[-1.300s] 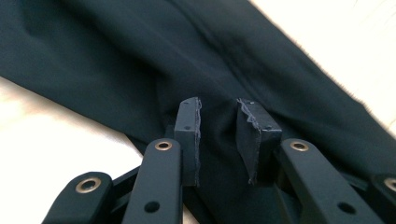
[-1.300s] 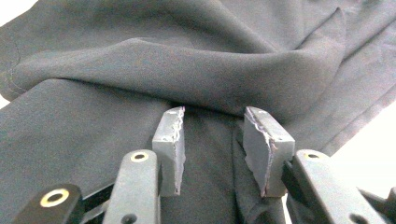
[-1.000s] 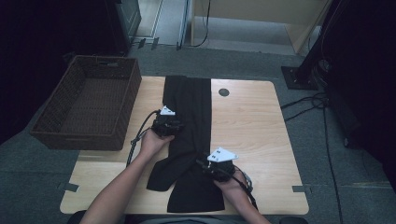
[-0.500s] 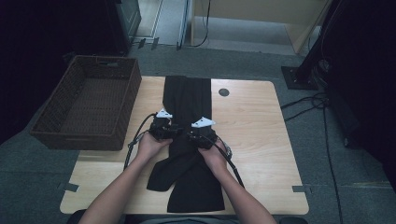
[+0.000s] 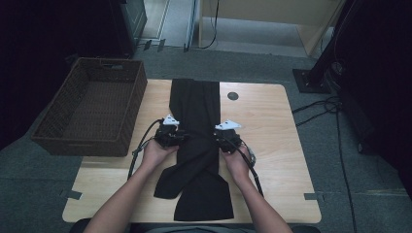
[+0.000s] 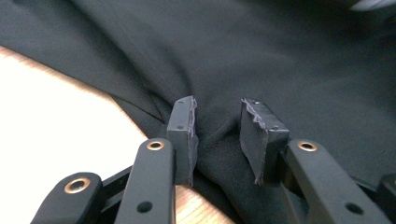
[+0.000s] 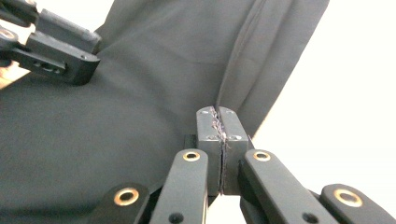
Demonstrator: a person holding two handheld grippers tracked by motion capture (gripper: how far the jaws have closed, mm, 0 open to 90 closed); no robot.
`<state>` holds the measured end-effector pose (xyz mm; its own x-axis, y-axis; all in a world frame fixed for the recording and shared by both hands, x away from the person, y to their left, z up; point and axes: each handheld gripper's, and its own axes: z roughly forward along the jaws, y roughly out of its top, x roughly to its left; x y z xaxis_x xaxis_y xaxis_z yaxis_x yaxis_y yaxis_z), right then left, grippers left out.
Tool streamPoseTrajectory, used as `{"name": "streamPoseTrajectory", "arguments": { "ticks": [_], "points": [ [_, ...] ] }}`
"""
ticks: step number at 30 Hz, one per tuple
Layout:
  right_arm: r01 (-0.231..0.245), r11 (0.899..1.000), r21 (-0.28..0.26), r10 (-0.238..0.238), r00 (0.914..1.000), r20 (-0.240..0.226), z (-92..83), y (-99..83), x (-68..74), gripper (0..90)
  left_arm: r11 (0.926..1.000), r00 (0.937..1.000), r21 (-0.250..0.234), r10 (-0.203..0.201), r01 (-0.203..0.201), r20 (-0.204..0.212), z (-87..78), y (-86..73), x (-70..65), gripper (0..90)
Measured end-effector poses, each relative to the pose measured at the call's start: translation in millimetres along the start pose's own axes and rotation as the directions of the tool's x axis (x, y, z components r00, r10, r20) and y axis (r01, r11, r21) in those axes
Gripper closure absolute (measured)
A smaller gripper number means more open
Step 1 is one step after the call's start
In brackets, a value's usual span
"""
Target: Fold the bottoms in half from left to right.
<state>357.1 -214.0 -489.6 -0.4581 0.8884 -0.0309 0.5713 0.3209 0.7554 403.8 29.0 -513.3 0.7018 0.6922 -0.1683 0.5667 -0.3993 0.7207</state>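
Black trousers (image 5: 197, 111) lie lengthwise down the middle of the wooden table (image 5: 277, 141), with the two legs spread apart near the front edge. My left gripper (image 5: 176, 137) is at the trousers' left edge, about halfway down. In the left gripper view it (image 6: 217, 121) is open, its jaws either side of a ridge of black cloth (image 6: 280, 56). My right gripper (image 5: 219, 138) is at the right edge, level with the left one. It (image 7: 217, 116) is shut, its tips on the cloth beside a lengthwise fold (image 7: 238, 70). The left gripper (image 7: 60, 46) shows at the top left of the right gripper view.
A brown wicker basket (image 5: 138, 97) stands against the table's left side, with nothing visible inside. A small black round hole (image 5: 232, 95) is in the tabletop right of the trousers. Cables (image 5: 335, 121) run over the floor to the right.
My right gripper went from the lower trouser leg up to the middle beside the left gripper, then out to the right edge. The left gripper barely moved.
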Motion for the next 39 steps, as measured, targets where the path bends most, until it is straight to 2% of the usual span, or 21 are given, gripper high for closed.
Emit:
{"name": "streamPoseTrajectory", "arguments": {
  "ticks": [3, 5, 6, 8, 9, 10, 11, 13, 14, 17, 19, 23, 24, 27, 28, 30, 31, 33, 35, 37, 39],
  "points": [
    [-0.049, 0.998, -0.028, 0.049, 0.9988, -0.002, -18.4, -12.8, -18.8, 89.6, 1.0, 0.9999, 0.001, -0.004, 0.004, 0.013, 0.2, -0.1, -0.3, 65.9],
    [-0.074, 0.997, 0.01, 0.073, 0.9973, 0.009, -16.9, -22.3, -27.7, 88.7, 0.9999, 0.9995, -0.002, -0.016, 0.016, 0.026, 1.8, 0.0, -3.0, 65.9],
    [-0.087, 0.996, 0.031, 0.086, 0.9957, 0.032, -15.4, -27.5, -30.3, 84.4, 1.0, 0.9998, 0.002, -0.007, 0.007, 0.016, 1.8, 0.2, -4.4, 65.8],
    [-0.111, 0.994, 0.022, 0.11, 0.9923, 0.058, -18.3, -30.6, -31.6, 71.7, 0.9999, 0.9999, 0.004, 0.013, -0.013, 0.001, 1.9, 0.3, -6.8, 65.4],
    [-0.124, 0.992, -0.006, 0.124, 0.9914, 0.042, -23.2, -31.3, -31.8, 69.9, 0.9999, 0.9999, 0.004, 0.012, -0.012, 0.002, 1.9, 0.2, -6.9, 64.9],
    [-0.151, 0.987, -0.049, 0.151, 0.9886, -0.003, -31.2, -31.1, -29.9, 69.6, 0.9999, 0.9999, 0.004, 0.011, -0.011, 0.002, 1.8, 0.1, -6.6, 64.7],
    [-0.156, 0.985, -0.075, 0.153, 0.9872, -0.044, -38.6, -30.9, -23.8, 69.9, 1.0, 1.0, 0.002, 0.008, -0.008, 0.003, 1.8, -0.1, -6.4, 64.7],
    [-0.136, 0.987, -0.08, 0.128, 0.9864, -0.104, -44.8, -31.5, -10.8, 69.5, 1.0, 1.0, -0.002, -0.001, 0.001, 0.007, 2.0, -0.3, -6.6, 64.1],
    [-0.099, 0.992, -0.083, 0.088, 0.9869, -0.135, -48.1, -33.8, 2.8, 69.1, 1.0, 0.9999, -0.001, -0.005, 0.005, 0.009, 2.0, -0.1, -6.8, 62.9],
    [-0.008, 0.998, -0.058, -0.002, 0.9843, -0.176, -47.6, -42.5, 29.4, 67.9, 0.9999, 0.9998, 0.001, -0.017, 0.017, 0.01, 1.9, 1.2, -8.8, 58.7],
    [0.02, 0.999, -0.031, -0.025, 0.9811, -0.192, -41.4, -50.3, 41.5, 68.2, 0.9996, 0.9989, -0.012, -0.023, 0.024, 0.039, 2.2, 2.6, -12.8, 58.3],
    [0.019, 1.0, 0.008, -0.017, 0.9772, -0.212, -26.8, -54.5, 45.7, 69.9, 0.999, 0.9984, 0.003, 0.045, -0.046, 0.033, 7.5, 4.1, -21.9, 57.0],
    [0.027, 1.0, -0.004, -0.027, 0.9783, -0.205, -24.2, -54.1, 46.2, 70.5, 0.9985, 0.9982, -0.002, 0.055, -0.055, 0.025, 8.7, 4.0, -22.1, 57.0],
    [0.029, 1.0, -0.01, -0.03, 0.9796, -0.199, -15.7, -49.5, 45.2, 70.2, 0.998, 0.9981, -0.02, 0.06, -0.06, 0.016, 3.6, 8.5, -20.4, 56.8],
    [0.028, 0.999, -0.018, -0.031, 0.9796, -0.199, -13.8, -48.9, 45.1, 70.2, 0.9969, 0.998, -0.048, 0.062, -0.062, 0.011, -0.8, 11.6, -21.1, 56.3],
    [0.031, 0.999, -0.029, -0.036, 0.9821, -0.185, -9.8, -47.1, 45.4, 70.2, 0.9944, 0.9981, -0.097, 0.047, -0.043, 0.039, -7.6, 16.1, -20.2, 55.6],
    [0.03, 0.999, -0.031, -0.035, 0.9828, -0.182, -7.4, -45.0, 45.8, 69.7, 0.9947, 0.9977, -0.097, 0.038, -0.033, 0.055, -7.4, 16.2, -19.7, 55.7],
    [0.044, 0.999, -0.029, -0.049, 0.9814, -0.185, -4.0, -41.9, 47.6, 68.0, 0.9974, 0.9973, -0.063, 0.038, -0.034, 0.063, -2.6, 13.8, -18.6, 55.8],
    [0.059, 0.998, -0.03, -0.063, 0.9814, -0.181, -2.6, -40.5, 49.4, 67.3, 0.9968, 0.9962, -0.042, 0.07, -0.068, 0.052, 0.4, 11.1, -19.5, 55.9],
    [0.065, 0.997, -0.031, -0.07, 0.9805, -0.184, -2.9, -40.8, 49.8, 65.3, 0.9968, 0.9957, -0.034, 0.074, -0.072, 0.055, 2.6, 10.0, -20.5, 56.2],
    [0.06, 0.998, -0.03, -0.065, 0.978, -0.198, -3.6, -41.0, 50.0, 61.6, 0.997, 0.9955, 0.002, 0.078, -0.078, 0.055, 7.8, 8.0, -19.6, 57.0]
  ]
}}
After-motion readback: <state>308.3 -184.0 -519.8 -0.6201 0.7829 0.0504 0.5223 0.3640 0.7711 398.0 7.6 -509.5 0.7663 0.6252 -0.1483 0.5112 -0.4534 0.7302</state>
